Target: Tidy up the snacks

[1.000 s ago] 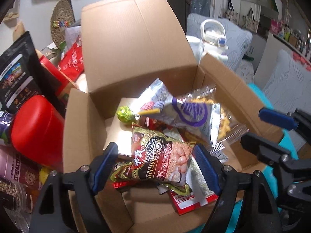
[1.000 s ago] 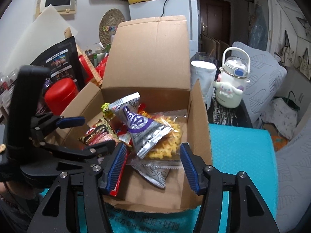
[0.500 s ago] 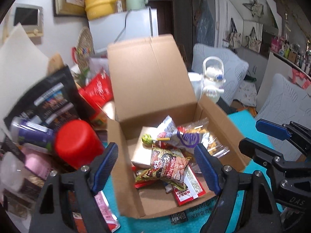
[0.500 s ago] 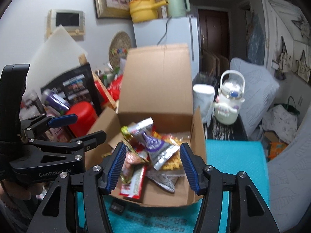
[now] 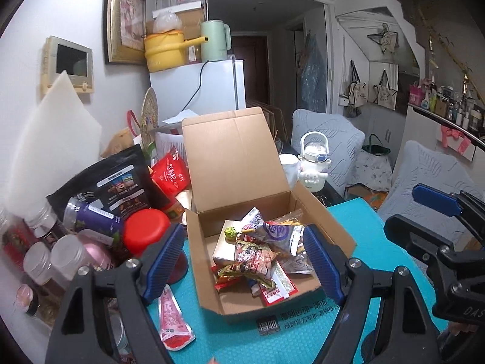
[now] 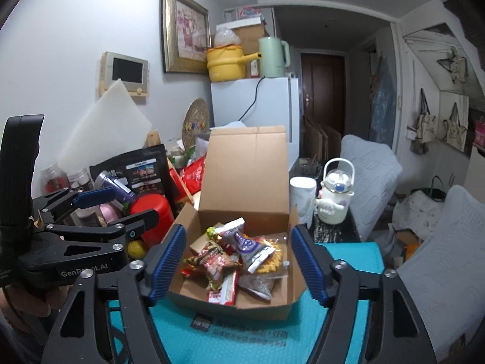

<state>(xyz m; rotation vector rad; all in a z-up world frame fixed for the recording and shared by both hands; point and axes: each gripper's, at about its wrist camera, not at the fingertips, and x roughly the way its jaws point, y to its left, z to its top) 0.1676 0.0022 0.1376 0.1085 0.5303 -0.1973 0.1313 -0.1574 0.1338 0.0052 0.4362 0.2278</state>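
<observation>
Looking from the left wrist, the left gripper (image 5: 244, 261) hangs spread and empty above the box (image 5: 330, 221) of snacks (image 5: 257, 251); a pink pouch (image 5: 172, 318) lies on the tabletop (image 5: 242, 342) left of the box.

From the right wrist, the right gripper (image 6: 238, 262), jaws just opened and empty, frames the box (image 6: 242, 166); only here a yellow ball (image 6: 136, 248) shows left of it.

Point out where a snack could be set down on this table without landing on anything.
Bare patches: the teal foam mat right of the open cardboard box, and the strip in front of it. Inside the box, only the near-left floor corner is free. Left of the box is crowded: red-lidded jar, black pouch, pink sachet.
</observation>
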